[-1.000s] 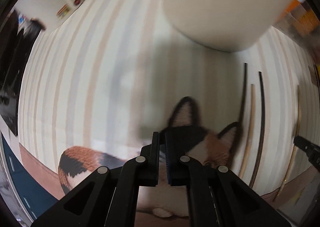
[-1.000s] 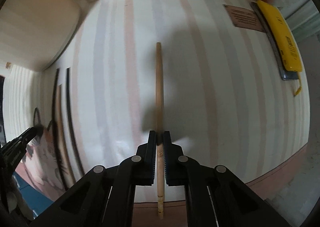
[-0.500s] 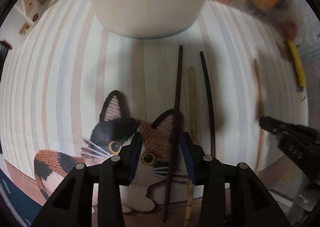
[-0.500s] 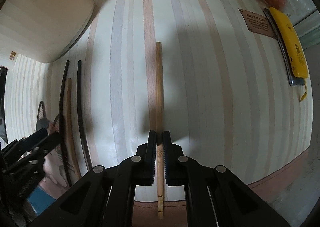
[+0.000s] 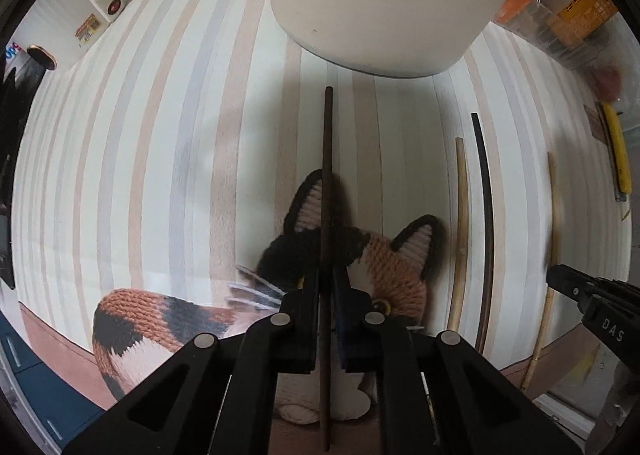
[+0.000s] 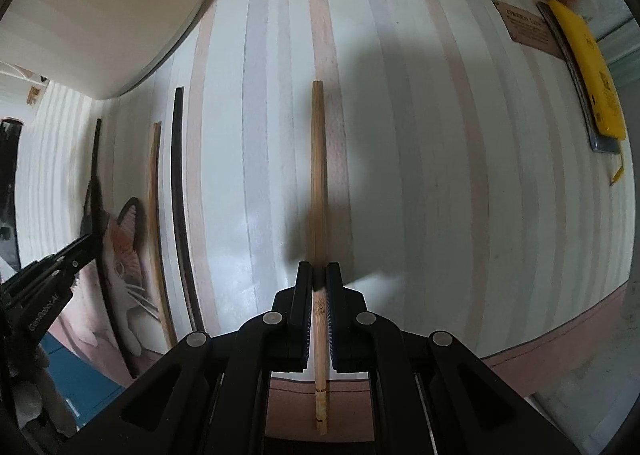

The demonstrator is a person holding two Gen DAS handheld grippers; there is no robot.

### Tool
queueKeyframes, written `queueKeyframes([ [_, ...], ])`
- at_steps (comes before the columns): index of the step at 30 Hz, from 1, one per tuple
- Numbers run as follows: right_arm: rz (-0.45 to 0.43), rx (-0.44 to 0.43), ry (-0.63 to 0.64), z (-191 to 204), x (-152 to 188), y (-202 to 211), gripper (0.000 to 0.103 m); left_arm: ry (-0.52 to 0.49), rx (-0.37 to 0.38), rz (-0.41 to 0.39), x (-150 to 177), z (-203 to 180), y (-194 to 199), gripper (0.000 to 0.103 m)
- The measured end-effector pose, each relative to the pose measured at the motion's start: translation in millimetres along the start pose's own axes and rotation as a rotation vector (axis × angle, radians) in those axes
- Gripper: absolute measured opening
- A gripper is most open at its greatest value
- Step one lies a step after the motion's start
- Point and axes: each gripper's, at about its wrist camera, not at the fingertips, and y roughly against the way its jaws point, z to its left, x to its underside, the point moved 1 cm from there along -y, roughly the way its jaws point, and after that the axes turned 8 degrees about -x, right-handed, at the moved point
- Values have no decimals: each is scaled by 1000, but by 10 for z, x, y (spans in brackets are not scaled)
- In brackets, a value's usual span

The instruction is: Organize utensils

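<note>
My left gripper (image 5: 327, 275) is shut on a dark brown chopstick (image 5: 327, 175) and holds it over the cat-shaped mat (image 5: 384, 255), pointing at the cream holder (image 5: 380, 3). My right gripper (image 6: 319, 271) is shut on a light wooden chopstick (image 6: 318, 175) above the striped cloth (image 6: 420, 175). A second light chopstick (image 5: 459, 223) and a black chopstick (image 5: 486, 223) lie side by side on the cloth between the two grippers; they also show in the right wrist view, light (image 6: 154, 215) and black (image 6: 180, 195). The right gripper (image 5: 592, 295) shows at the left wrist view's right edge.
The cream holder (image 6: 100, 15) stands at the far left of the right wrist view. A yellow utility knife (image 6: 588, 71) and a brown card (image 6: 524, 27) lie at the cloth's far right. Clear boxes with orange contents (image 5: 560, 11) line the back. The cloth's brown hem (image 6: 560, 339) marks the near edge.
My left gripper has closed on the dark brown chopstick, lifted it and carried it left, away from the other two. The right gripper still holds its light chopstick, shifted slightly.
</note>
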Motion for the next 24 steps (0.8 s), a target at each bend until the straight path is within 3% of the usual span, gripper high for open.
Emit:
queueKeyframes([
  [6, 37, 41, 1, 41, -49, -41, 8, 20, -12, -9, -85, -193, 4, 8],
  [12, 32, 114, 34, 335, -126, -165, 8, 11, -21, -10, -183, -176, 32, 8],
  [24, 40, 92, 85, 666, -119, -172, 8, 8, -7, -11, -216, -149, -38, 8],
])
